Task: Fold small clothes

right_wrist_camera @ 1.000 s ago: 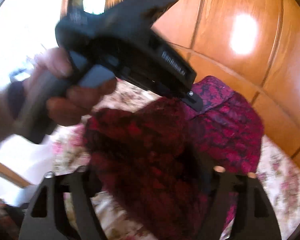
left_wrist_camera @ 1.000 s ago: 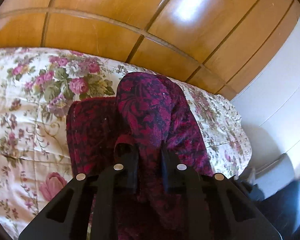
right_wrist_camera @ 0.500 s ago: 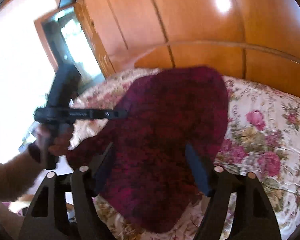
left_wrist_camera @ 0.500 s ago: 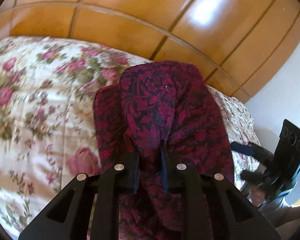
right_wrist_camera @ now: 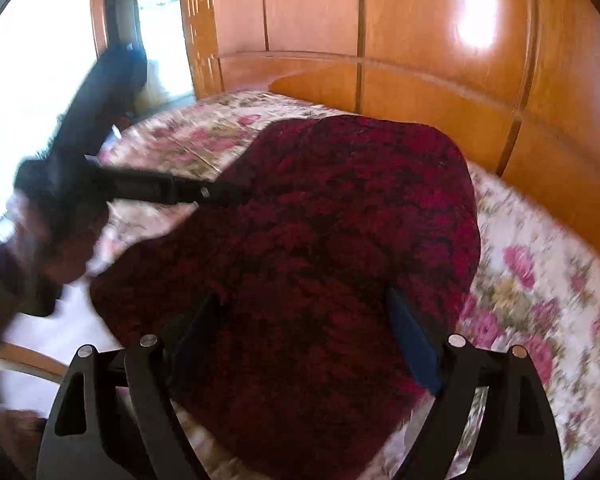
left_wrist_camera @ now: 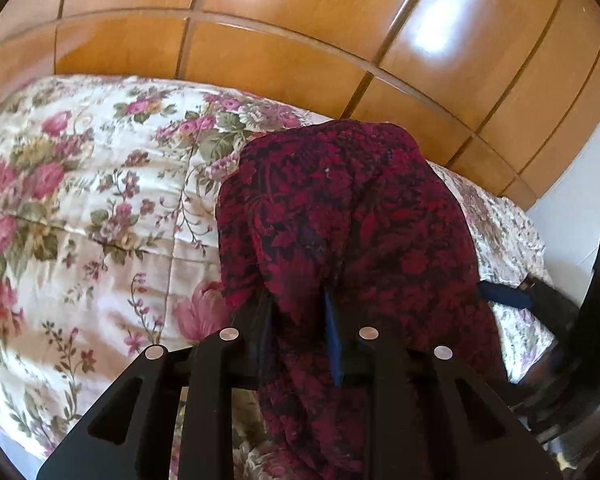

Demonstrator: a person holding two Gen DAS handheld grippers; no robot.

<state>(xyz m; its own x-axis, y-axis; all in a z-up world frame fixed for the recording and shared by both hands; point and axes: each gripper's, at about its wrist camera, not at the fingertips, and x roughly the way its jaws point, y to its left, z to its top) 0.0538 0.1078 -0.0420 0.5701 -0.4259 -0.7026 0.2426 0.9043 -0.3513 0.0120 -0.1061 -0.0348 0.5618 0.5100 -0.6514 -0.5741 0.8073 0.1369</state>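
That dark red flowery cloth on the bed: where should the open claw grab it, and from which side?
Take the red patterned garment by its near edge, coming from the foot of the floral bedspread. The right claw is open there; the left claw pinches the neighbouring part.

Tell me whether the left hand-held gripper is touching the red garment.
Touching. The left wrist view shows the left hand-held gripper pinching a fold of the red garment between its nearly closed fingers.

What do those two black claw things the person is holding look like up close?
Both the left gripper and the right gripper are matte black plastic frames with triangular cut-outs and round silver bolt heads. Their fingers carry dark blue pads. No cables show. The person's hand looks bare, though blurred.
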